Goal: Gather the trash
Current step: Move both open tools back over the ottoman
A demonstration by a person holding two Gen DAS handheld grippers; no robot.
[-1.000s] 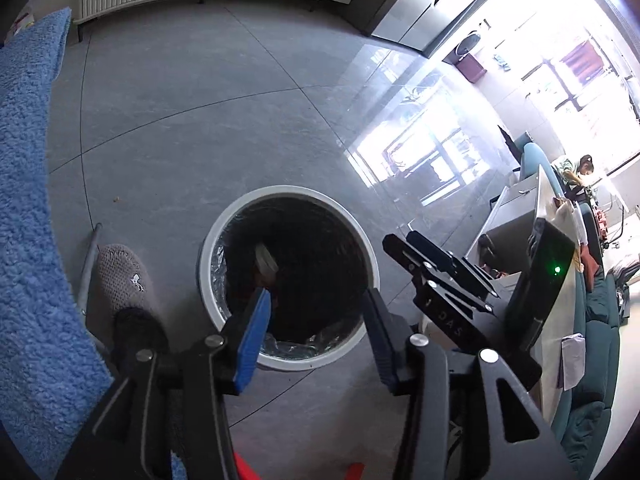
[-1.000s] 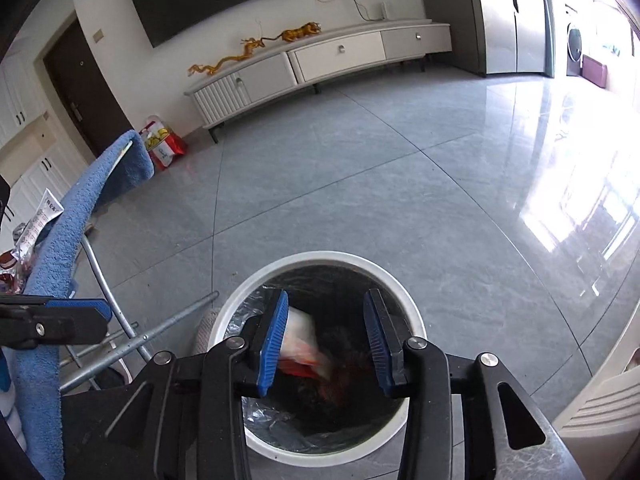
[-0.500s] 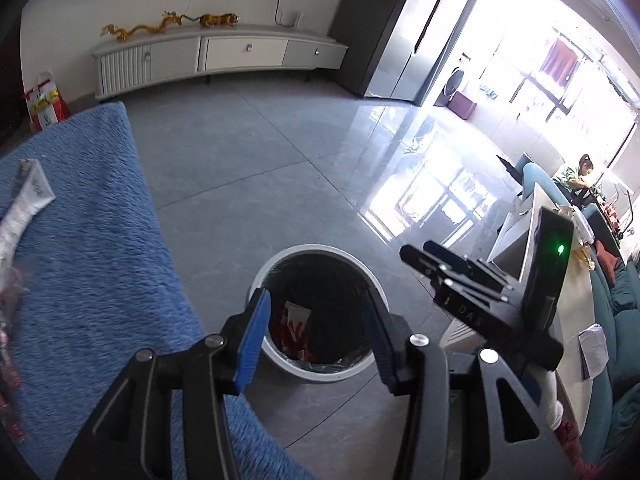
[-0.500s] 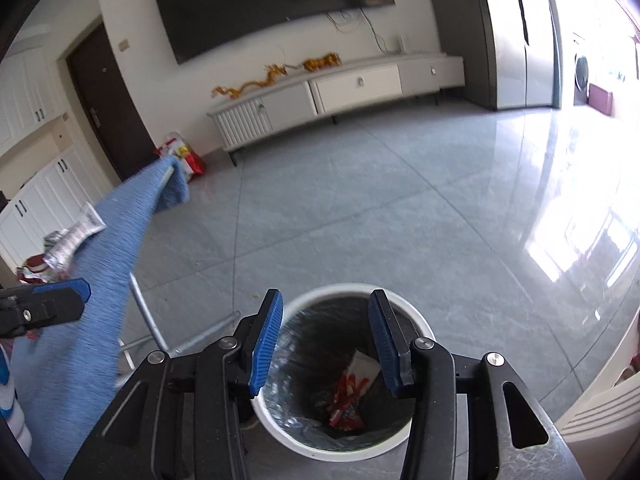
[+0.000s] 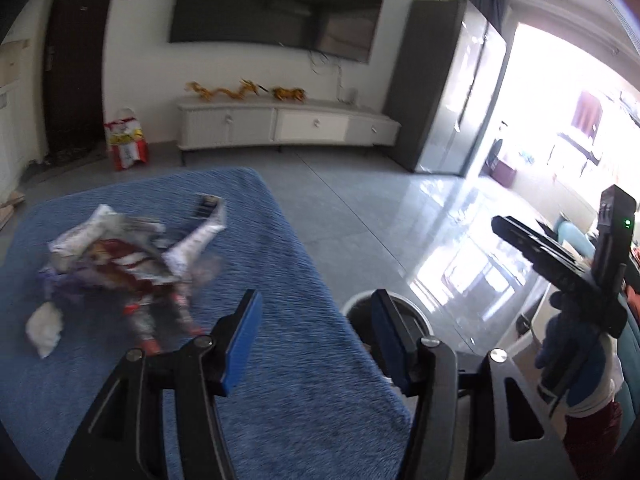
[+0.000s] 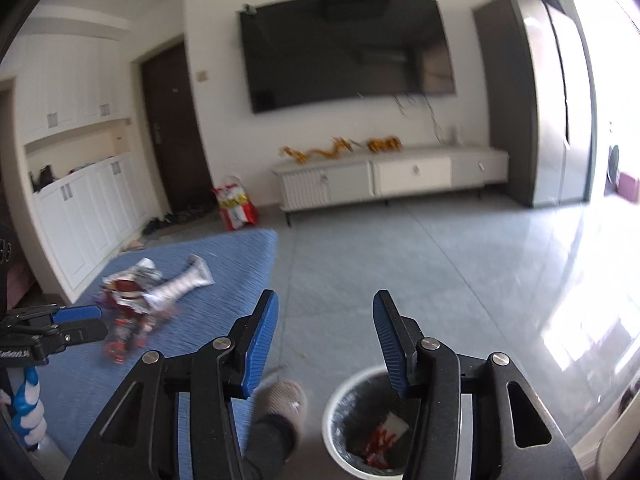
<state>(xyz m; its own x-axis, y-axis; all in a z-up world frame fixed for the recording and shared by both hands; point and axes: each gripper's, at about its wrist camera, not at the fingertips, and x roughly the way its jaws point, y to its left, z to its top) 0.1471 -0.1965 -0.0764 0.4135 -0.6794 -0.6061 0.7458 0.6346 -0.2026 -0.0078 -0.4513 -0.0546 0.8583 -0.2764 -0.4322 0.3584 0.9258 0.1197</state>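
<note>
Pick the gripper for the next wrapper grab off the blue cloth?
Left. The left gripper, empty with jaws opening, is over the blue cloth and angled at the wrappers. The right gripper, also empty and opening, sits over the bin, farther from them.

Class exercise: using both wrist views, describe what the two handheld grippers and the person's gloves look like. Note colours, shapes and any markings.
Each gripper, left and right, has a black angular frame with cut-outs and silver pivot bolts, ending in two flat fingers faced with ribbed blue pads. The right unit carries a black box with a green light. White lettering marks the left gripper's side. The gloves are blue and white.
</note>
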